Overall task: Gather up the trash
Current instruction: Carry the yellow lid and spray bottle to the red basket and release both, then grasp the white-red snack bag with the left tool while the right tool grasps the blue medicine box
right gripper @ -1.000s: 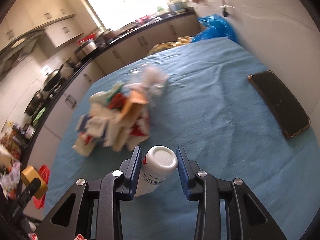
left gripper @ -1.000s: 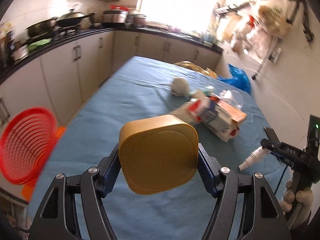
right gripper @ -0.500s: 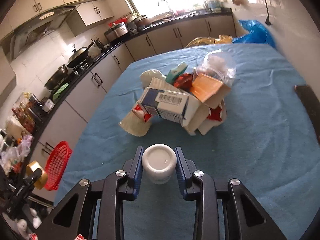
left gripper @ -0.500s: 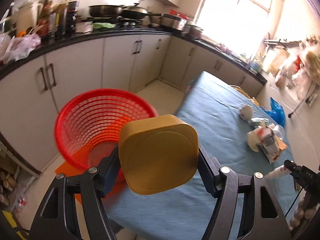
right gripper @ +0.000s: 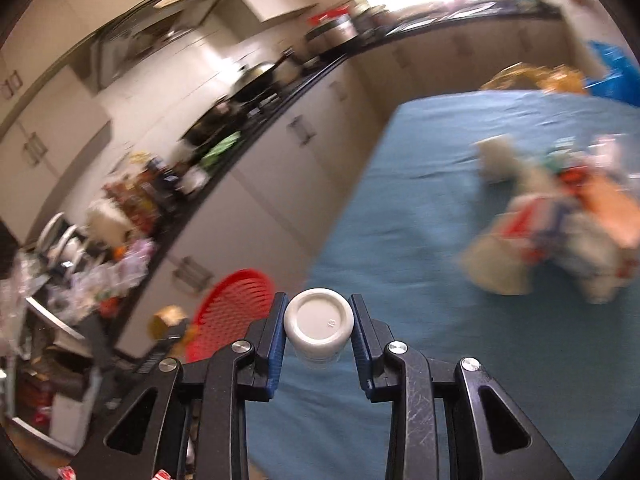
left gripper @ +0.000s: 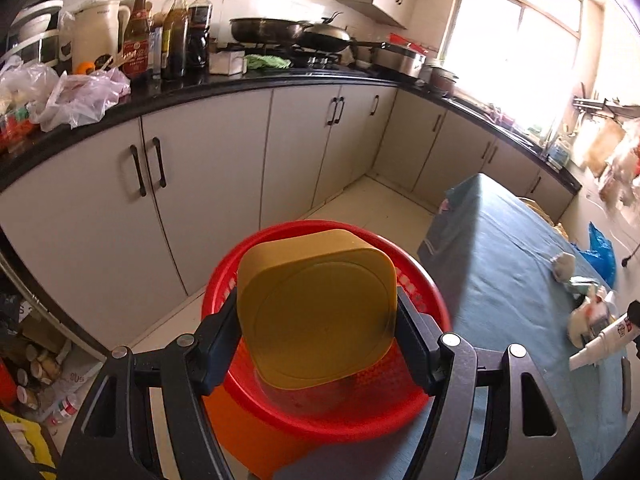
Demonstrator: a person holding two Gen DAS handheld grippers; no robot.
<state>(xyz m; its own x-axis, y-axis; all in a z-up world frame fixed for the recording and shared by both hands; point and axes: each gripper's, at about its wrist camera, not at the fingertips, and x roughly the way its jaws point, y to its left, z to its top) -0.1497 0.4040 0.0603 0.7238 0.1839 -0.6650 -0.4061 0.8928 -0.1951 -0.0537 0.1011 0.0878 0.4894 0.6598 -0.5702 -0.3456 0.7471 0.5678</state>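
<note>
My left gripper [left gripper: 318, 312] is shut on a mustard-yellow square container [left gripper: 316, 304] and holds it right above the red mesh basket [left gripper: 424, 280] that stands beside the table. My right gripper [right gripper: 319, 330] is shut on a small white bottle [right gripper: 319, 322], held over the blue-covered table [right gripper: 420, 280]. The basket [right gripper: 236, 300] and the left gripper with the yellow container [right gripper: 168, 318] also show in the right wrist view, to the lower left. A pile of cartons and wrappers [right gripper: 560, 224] lies on the table; it also shows in the left wrist view [left gripper: 588, 312].
Kitchen cabinets [left gripper: 208, 184] with a dark counter full of bottles, bags and pans run along the left. A blue plastic bag [left gripper: 600, 252] lies beyond the table's far end. Clutter sits on the floor [left gripper: 36, 364] at the lower left.
My left gripper has swung left, from over the table to above the red basket, still holding the yellow container. My right gripper has turned left toward the basket with the bottle.
</note>
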